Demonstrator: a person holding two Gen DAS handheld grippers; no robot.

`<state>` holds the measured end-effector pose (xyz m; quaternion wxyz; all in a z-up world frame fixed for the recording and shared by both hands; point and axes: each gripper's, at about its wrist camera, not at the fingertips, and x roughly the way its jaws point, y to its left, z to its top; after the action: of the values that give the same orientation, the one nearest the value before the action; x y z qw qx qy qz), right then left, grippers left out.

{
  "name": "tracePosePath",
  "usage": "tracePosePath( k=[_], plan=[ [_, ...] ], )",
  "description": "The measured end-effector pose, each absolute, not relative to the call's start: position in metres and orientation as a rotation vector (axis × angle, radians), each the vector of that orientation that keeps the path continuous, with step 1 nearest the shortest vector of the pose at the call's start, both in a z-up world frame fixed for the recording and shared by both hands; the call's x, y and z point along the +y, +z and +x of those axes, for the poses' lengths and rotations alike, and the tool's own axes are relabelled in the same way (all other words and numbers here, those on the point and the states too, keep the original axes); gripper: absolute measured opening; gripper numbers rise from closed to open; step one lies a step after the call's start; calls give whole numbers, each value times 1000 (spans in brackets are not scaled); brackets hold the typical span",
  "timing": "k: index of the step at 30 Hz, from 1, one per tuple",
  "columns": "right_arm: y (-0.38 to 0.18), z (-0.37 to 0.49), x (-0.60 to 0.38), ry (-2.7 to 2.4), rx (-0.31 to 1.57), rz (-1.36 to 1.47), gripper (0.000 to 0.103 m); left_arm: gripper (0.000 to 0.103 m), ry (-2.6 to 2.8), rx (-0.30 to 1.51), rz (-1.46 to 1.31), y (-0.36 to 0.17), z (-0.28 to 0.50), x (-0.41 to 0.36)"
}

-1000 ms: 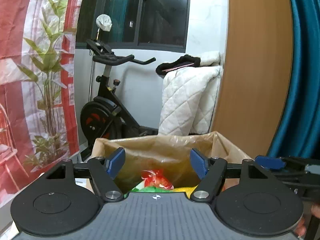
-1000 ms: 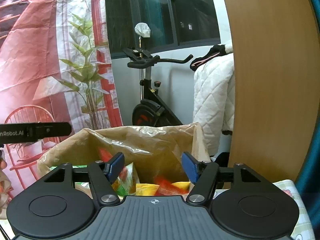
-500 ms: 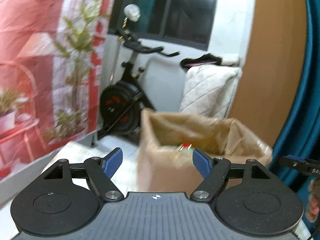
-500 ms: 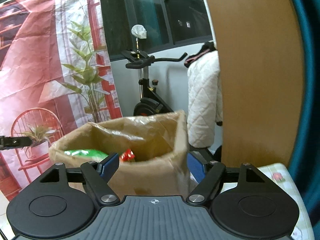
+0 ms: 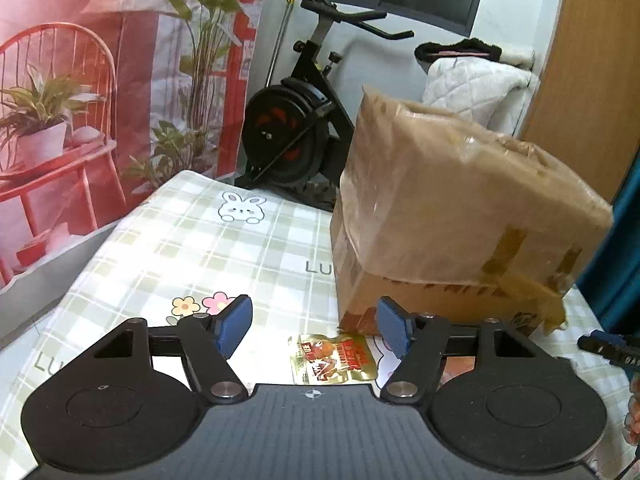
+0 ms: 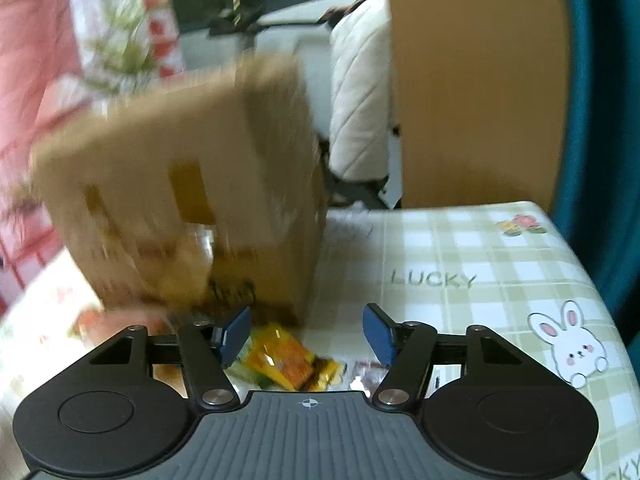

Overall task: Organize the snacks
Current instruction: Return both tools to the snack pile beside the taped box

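A brown cardboard box [image 5: 460,220] with a plastic liner stands on the checked tablecloth [image 5: 192,232]; it appears blurred in the right wrist view [image 6: 192,200]. A gold and red snack packet [image 5: 334,358] lies flat in front of the box, below my left gripper [image 5: 316,328], whose jaws are closing with nothing pressed between them. A yellow and orange snack packet [image 6: 288,360] lies at the box's foot, under my right gripper [image 6: 306,334]; its jaws are closing too, and the blue pads do not touch the packet. The right gripper's tip [image 5: 608,346] shows at the left view's right edge.
An exercise bike [image 5: 296,120] and a white quilted cover [image 5: 476,80] stand beyond the table's far edge. A wooden panel [image 6: 476,88] and a teal curtain [image 6: 608,100] rise at the right. A red printed backdrop [image 5: 80,80] hangs at the left.
Both grippers have dropped from above the box's open top to the table in front of it. The snacks inside the box are out of sight; packets on the cloth now show.
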<state>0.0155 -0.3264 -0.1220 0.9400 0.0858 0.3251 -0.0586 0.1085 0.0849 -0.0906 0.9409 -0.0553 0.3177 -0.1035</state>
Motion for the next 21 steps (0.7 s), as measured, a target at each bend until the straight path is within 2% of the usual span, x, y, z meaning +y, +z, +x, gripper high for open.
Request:
tracePosePath(
  k=[7, 15, 21],
  plan=[
    [-150, 41, -308, 5, 771, -4, 55, 70, -217, 676, -82, -113, 117, 78],
    [-166, 65, -314, 44, 811, -23, 55, 70, -218, 717, -83, -124, 126, 73],
    [-174, 74, -326, 60, 822, 51, 51, 69, -222, 740, -91, -131, 126, 72]
  ],
)
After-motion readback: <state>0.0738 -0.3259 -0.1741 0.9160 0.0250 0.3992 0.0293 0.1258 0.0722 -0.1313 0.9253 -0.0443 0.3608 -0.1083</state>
